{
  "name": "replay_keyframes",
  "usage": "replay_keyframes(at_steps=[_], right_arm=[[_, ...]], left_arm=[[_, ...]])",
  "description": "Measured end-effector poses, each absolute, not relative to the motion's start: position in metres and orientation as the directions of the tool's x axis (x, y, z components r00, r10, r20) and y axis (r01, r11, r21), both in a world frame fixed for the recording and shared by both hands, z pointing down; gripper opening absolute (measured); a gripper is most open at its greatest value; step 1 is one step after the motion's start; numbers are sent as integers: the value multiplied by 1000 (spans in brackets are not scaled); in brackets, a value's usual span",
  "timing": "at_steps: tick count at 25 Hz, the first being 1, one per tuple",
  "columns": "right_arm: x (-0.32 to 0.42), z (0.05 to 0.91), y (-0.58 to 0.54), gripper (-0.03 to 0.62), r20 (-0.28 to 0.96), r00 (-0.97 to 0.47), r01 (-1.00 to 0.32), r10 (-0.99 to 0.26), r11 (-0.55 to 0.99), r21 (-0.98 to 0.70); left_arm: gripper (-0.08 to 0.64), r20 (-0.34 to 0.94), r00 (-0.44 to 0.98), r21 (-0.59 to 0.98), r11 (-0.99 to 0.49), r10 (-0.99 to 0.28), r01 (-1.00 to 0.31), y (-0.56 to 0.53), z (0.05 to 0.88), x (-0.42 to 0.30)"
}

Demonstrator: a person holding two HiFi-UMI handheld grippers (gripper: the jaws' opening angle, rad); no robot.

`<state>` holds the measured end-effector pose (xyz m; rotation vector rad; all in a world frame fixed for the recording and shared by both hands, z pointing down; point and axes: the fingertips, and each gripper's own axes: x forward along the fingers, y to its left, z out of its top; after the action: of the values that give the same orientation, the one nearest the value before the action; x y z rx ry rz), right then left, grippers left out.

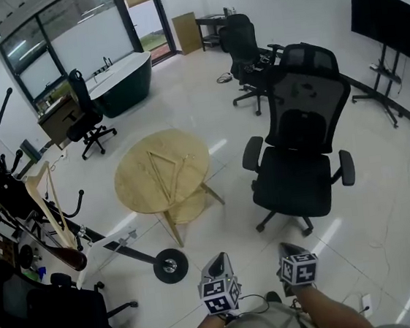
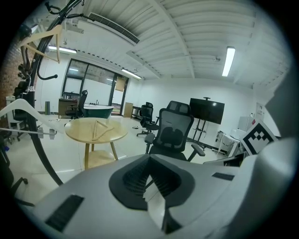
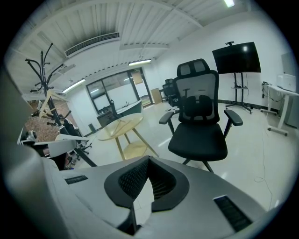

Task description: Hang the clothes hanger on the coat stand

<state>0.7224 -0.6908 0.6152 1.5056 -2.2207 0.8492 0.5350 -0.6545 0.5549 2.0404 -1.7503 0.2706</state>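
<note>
A wooden clothes hanger (image 1: 166, 167) lies flat on the round wooden table (image 1: 140, 185) in the middle of the room; it also shows as the hanger (image 2: 97, 129) and the hanger (image 3: 122, 123) in the gripper views. The black coat stand (image 1: 0, 143) rises at the far left, with another wooden hanger (image 1: 44, 200) hung on it. My left gripper (image 1: 219, 258) and right gripper (image 1: 287, 246) sit side by side at the bottom of the head view, well short of the table. Both are shut with nothing between the jaws (image 2: 149, 161) (image 3: 148, 163).
A large black office chair (image 1: 301, 157) stands right of the table. Another black chair (image 1: 58, 310) and a white frame with a small wheel (image 1: 170, 266) sit at the lower left. A dark tub (image 1: 124, 83), more chairs and a screen on a stand (image 1: 387, 15) line the back.
</note>
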Motion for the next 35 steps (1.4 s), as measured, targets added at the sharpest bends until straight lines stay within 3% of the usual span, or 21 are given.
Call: replay_keyframes(at_steps=[15,19,24,27,35], right_arm=[[730,616,-695,9,568,-356,-934,-742,262,-244],[728,591,-702,9,470,-335,-942,-817,297,-155],[722,535,-710,9,276,-351,-936,-895,338,-96],[717,512,-717,9,187,-367,-930,-911,357,-86],[705,503,-709,9,190,-419,-908,-888,408,-95]], left_arm=[[8,450,193,211,-106,-872,-972,-660,569,539],[8,446,179,189,-104,-877,-977,-662,569,536],[8,299,146,70,-131,-943,-989,-672,521,535],[8,261,158,80,-142,-952,-987,-677,505,537],[8,301,144,105,-117,-943,-988,-675,518,529]])
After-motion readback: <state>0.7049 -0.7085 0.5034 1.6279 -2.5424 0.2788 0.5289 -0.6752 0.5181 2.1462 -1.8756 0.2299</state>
